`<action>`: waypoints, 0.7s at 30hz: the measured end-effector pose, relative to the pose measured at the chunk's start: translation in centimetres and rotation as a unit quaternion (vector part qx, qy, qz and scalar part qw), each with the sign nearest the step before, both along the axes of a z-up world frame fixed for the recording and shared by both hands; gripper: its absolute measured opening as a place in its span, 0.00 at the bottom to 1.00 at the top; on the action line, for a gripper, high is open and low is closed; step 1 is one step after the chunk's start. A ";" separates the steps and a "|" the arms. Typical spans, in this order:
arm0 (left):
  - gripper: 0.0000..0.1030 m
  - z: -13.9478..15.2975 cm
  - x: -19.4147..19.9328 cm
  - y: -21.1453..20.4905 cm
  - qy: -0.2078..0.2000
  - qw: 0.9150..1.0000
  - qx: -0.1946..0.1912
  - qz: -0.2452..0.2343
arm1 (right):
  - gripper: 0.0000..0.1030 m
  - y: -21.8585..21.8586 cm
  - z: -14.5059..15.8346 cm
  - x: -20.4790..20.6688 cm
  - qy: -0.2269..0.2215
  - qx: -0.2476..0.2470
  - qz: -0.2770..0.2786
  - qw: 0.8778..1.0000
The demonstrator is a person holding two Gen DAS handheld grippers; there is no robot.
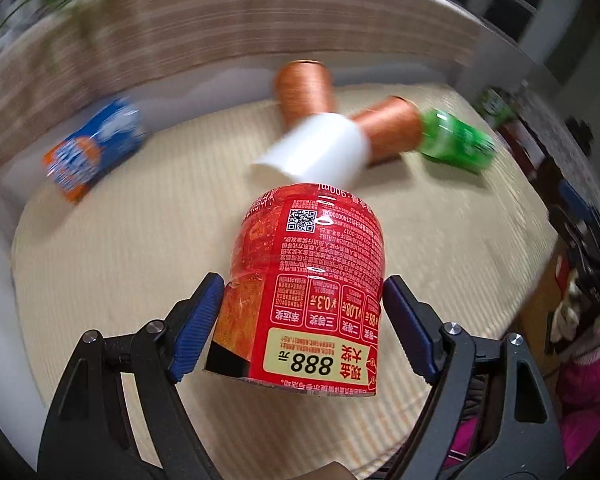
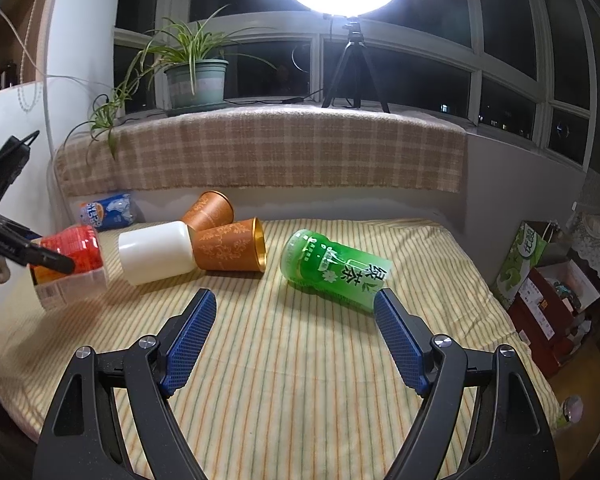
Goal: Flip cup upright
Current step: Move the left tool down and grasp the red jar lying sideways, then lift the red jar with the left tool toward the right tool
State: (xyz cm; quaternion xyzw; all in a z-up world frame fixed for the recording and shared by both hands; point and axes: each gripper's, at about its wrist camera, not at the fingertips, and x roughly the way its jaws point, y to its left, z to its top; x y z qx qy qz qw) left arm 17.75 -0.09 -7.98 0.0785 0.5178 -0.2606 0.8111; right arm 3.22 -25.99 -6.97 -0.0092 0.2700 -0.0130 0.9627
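Six cup-like containers are in view, and none of them stands upright yet, so nearly the whole job is left. Nearest you, your left gripper [image 1: 302, 312] has its jaws clamped on the red cut-off plastic bottle cup with printed label [image 1: 308, 280]; the label text reads upside down from the left wrist, and the blur in that view suggests the cup is mid-turn. From the right wrist, that red cup [image 2: 74, 258] sits at the left edge of the striped yellow bed cover [image 2: 300, 360], its open cut end low against the cloth, tilted; whether it touches the cloth I cannot tell. It looks empty, though its inside is mostly hidden.

Your right gripper [image 2: 294, 338] hangs with jaws spread wide, holding nothing, just short of the green cut-off tea bottle cup [image 2: 336, 272], which lies on its side.

Further back, the white plastic cup [image 2: 156, 252] lies on its side, touching the orange patterned cup with gold rim [image 2: 230, 250], whose open mouth shows nothing inside. Behind these lies a second orange patterned cup [image 2: 210, 210], and farthest left the blue cut-off bottle cup [image 2: 108, 210], also toppled.
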 end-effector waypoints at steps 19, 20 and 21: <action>0.82 -3.3 -2.2 -10.4 -0.014 0.990 0.010 -0.139 | 0.79 -2.2 -0.6 -0.6 0.031 -0.033 0.082 0.996; 0.82 -3.4 -2.3 -10.2 -0.014 0.990 0.013 -0.139 | 0.79 -1.9 -0.7 -0.3 0.037 -0.035 0.096 0.994; 0.82 -3.5 -2.3 -10.2 -0.015 0.990 0.015 -0.138 | 0.79 -1.8 -0.8 -0.3 0.040 -0.036 0.107 0.993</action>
